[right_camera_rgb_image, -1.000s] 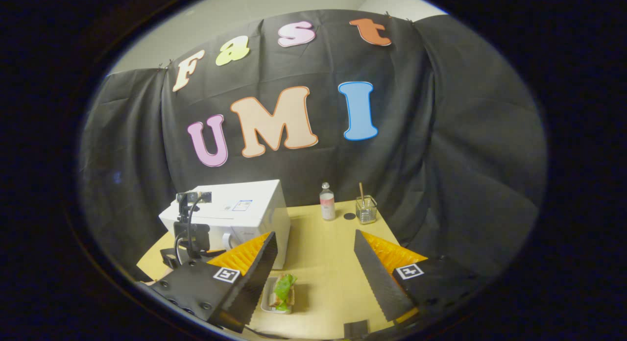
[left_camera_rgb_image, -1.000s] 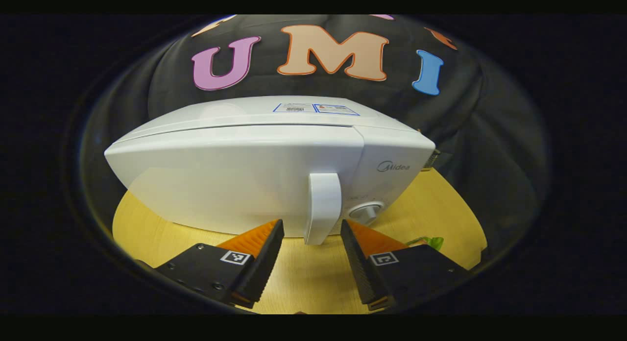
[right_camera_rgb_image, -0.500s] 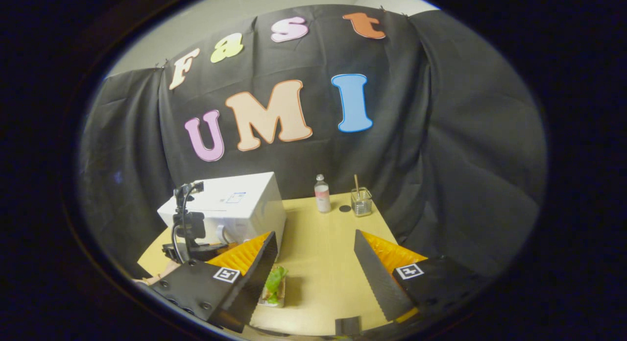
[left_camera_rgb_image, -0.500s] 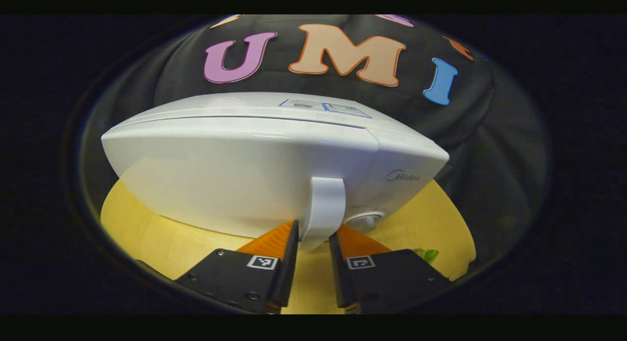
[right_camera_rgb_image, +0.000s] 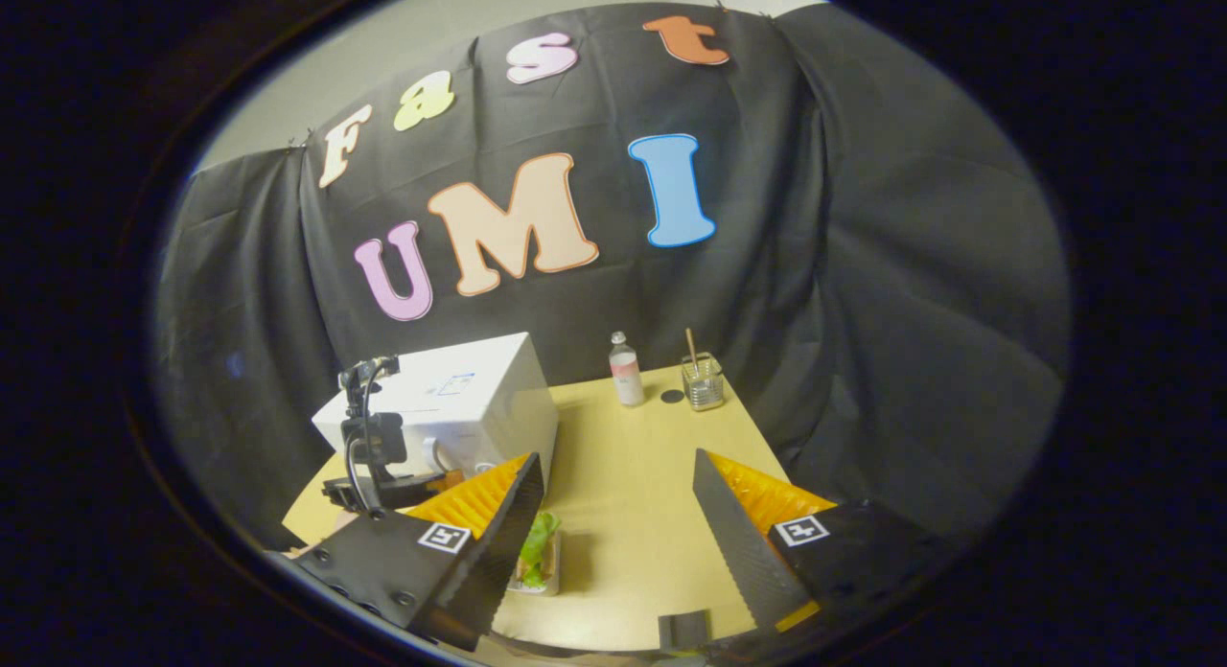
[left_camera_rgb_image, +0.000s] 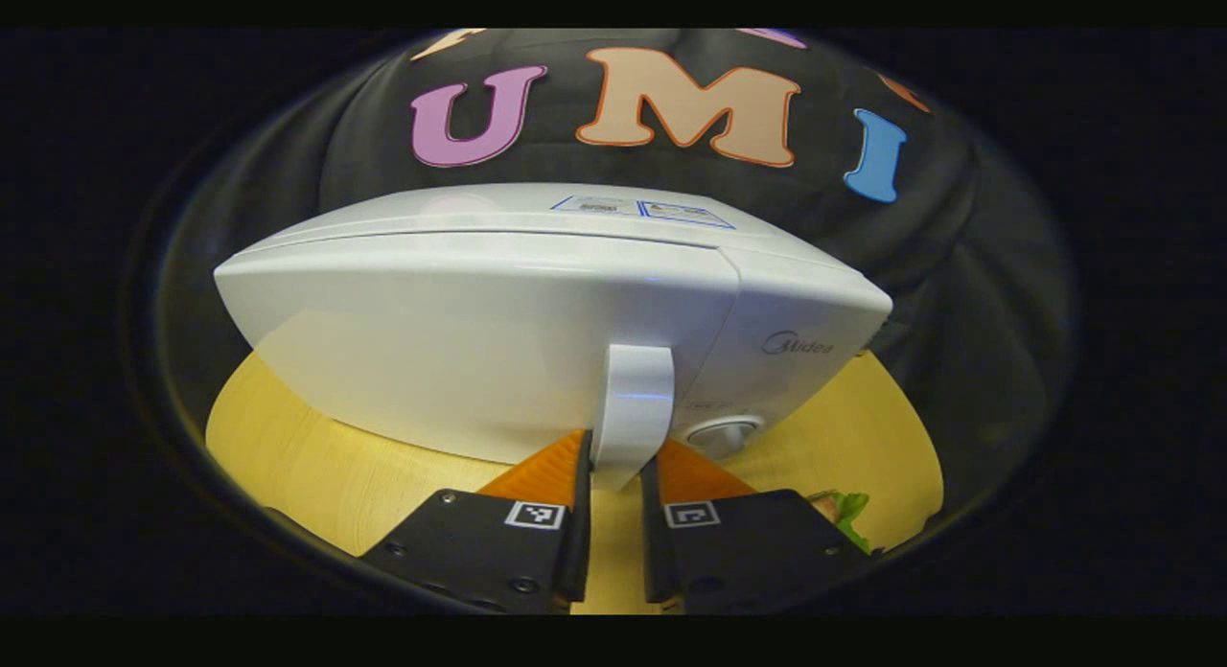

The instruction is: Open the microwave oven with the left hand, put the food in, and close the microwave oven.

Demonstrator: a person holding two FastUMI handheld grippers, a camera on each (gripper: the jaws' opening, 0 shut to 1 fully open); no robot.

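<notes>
Your left gripper (left_camera_rgb_image: 613, 475) has its jaws pinched on the lower end of the microwave's (left_camera_rgb_image: 537, 332) white door handle (left_camera_rgb_image: 633, 403); the door is shut. The handle is rigid, smooth plastic and likely slick, so stay low and pull squarely. The oven sits toward the table's (right_camera_rgb_image: 633, 514) back left corner. The food (right_camera_rgb_image: 537, 552), leafy, soft and light on its small tray, lies near the front edge by your right gripper (right_camera_rgb_image: 613, 542), whose jaws are spread and empty; take it by the tray.

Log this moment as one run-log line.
step: grasp handle | left gripper: shut on door handle | microwave: door closed | right gripper: open, above food on table
</notes>
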